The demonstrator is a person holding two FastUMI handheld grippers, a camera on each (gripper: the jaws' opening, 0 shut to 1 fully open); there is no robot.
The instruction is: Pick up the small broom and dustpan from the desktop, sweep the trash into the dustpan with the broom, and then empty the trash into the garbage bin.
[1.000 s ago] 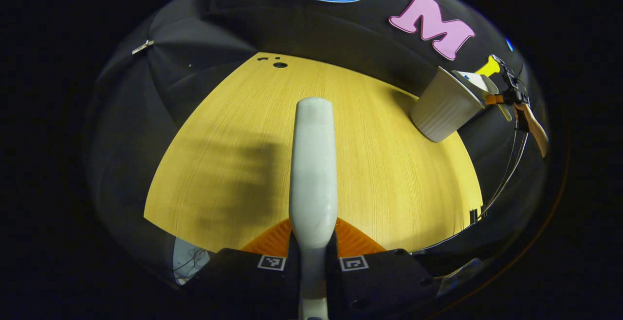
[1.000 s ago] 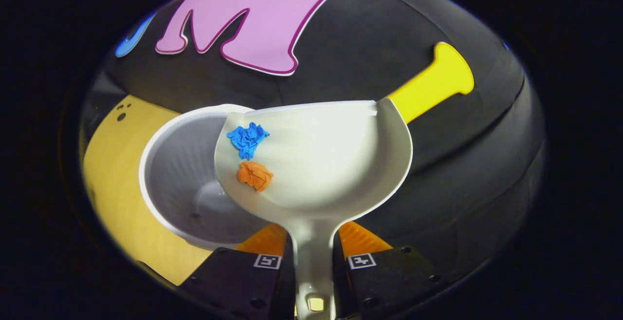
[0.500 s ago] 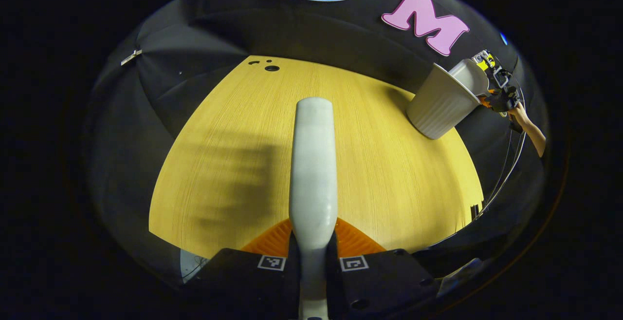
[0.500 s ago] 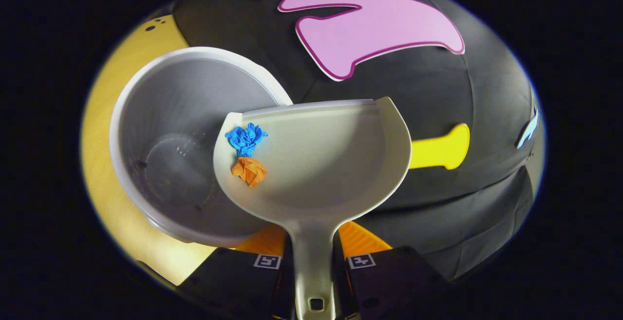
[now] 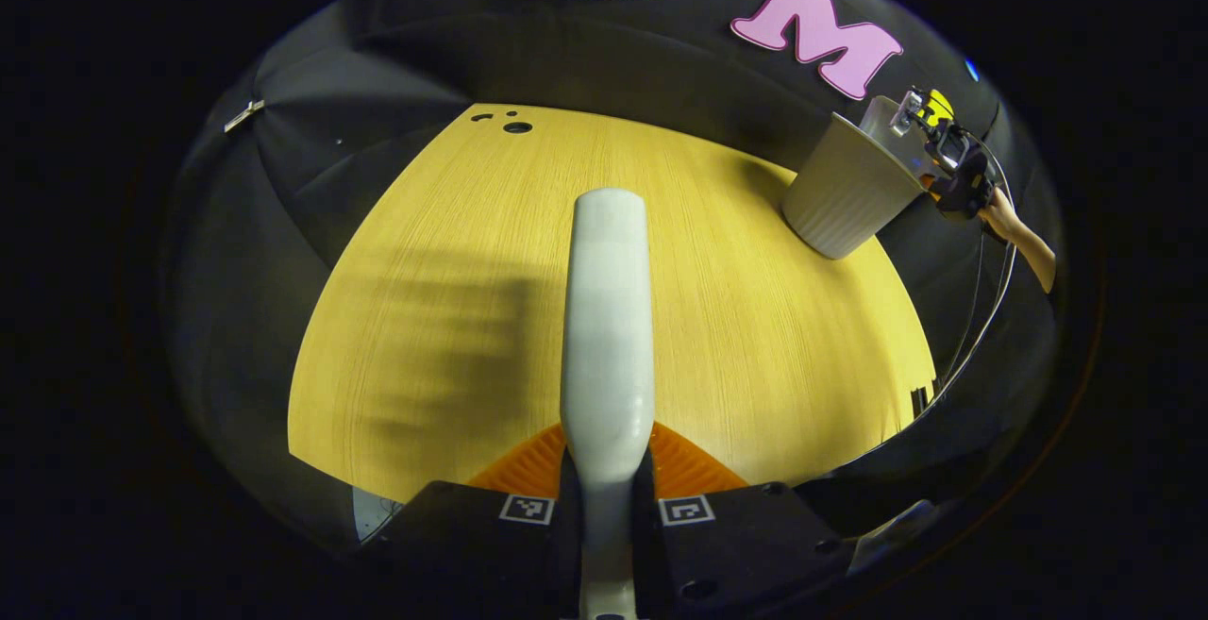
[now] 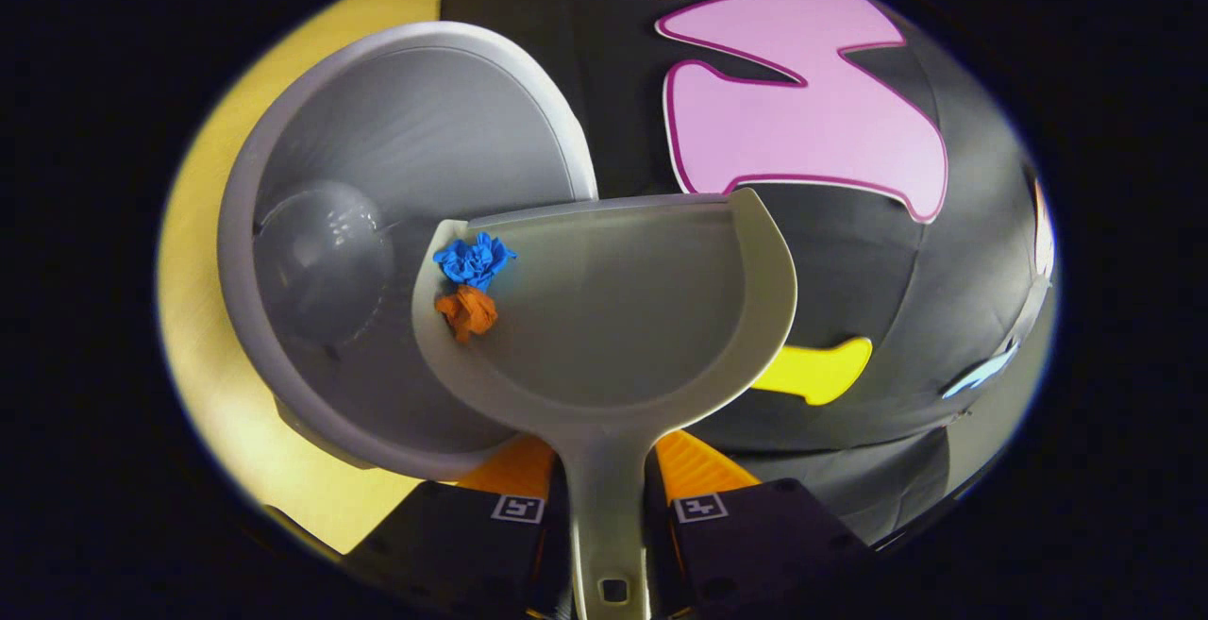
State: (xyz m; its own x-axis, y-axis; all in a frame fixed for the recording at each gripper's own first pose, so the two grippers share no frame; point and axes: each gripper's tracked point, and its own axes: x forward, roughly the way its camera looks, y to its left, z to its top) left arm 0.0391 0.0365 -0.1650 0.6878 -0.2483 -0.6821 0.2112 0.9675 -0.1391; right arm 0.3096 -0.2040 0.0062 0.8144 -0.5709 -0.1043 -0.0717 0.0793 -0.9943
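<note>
My left gripper is shut on the pale broom handle, which points forward above the wooden desktop. My right gripper is shut on the handle of the grey dustpan. The pan is tilted, its left edge over the mouth of the grey garbage bin. A blue paper scrap and an orange scrap lie against the pan's left rim. In the left gripper view the bin stands at the table's far right corner, with the right gripper just beyond it.
A hand holds the far gripper, and cables hang below it off the table's right edge. Small dark holes mark the desktop's far edge. The bin's bottom looks bare. Black cloth walls surround the table.
The right gripper has rolled the dustpan further toward the bin, whose mouth now looks larger and nearer. Both scraps slid to the pan's left rim. The left gripper barely moved.
</note>
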